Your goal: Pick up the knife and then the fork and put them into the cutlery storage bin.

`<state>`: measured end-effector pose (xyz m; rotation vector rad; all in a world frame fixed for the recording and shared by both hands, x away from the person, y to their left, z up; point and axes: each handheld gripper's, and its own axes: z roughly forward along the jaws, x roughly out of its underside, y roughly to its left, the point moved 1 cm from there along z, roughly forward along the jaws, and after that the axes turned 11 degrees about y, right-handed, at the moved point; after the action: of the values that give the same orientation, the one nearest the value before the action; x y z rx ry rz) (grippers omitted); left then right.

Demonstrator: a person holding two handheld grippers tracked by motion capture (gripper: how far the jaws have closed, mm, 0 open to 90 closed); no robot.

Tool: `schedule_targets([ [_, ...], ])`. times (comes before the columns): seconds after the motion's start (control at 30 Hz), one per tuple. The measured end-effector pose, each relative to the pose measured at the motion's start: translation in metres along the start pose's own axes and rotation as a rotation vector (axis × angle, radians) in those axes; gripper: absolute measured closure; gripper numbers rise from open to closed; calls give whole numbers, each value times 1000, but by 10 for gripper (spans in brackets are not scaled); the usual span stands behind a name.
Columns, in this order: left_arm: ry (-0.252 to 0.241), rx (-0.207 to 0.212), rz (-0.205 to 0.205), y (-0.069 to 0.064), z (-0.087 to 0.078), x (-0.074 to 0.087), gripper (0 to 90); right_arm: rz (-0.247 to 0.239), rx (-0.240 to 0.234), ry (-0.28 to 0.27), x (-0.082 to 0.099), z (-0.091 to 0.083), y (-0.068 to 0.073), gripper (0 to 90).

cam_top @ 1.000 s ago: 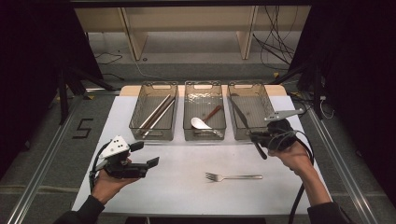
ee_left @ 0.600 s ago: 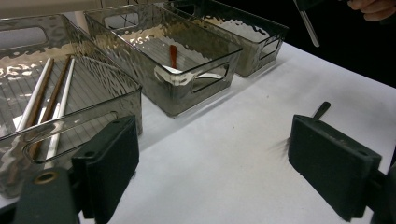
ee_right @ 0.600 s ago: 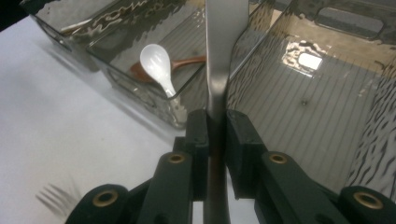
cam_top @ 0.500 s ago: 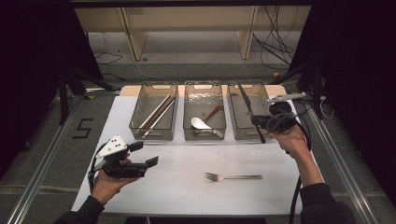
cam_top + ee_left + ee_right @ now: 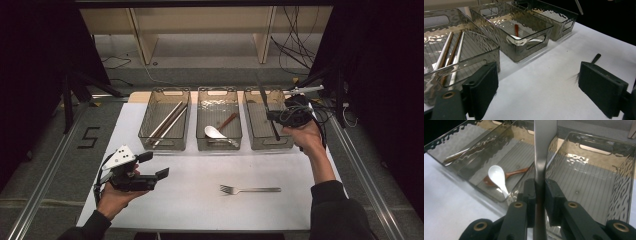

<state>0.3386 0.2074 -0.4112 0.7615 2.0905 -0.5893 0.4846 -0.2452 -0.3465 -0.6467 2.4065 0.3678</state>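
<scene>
My right tool, at the right of the high view, is clenched on a knife; its pads press the flat metal from both sides. I hold the knife over the right bin, blade running up past the far rim. In the right tool's view the knife rises up the middle of the frame, with the white spoon in the middle bin at left. My left tool sits released at lower left, just over the table, nothing between its jaws. A fork lies on the table below the bins
</scene>
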Motion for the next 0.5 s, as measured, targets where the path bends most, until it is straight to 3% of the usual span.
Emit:
schedule_targets([
  [0.5,4,-3,2,1,1,0,159,91,65,2,-15,18,-20,806],
])
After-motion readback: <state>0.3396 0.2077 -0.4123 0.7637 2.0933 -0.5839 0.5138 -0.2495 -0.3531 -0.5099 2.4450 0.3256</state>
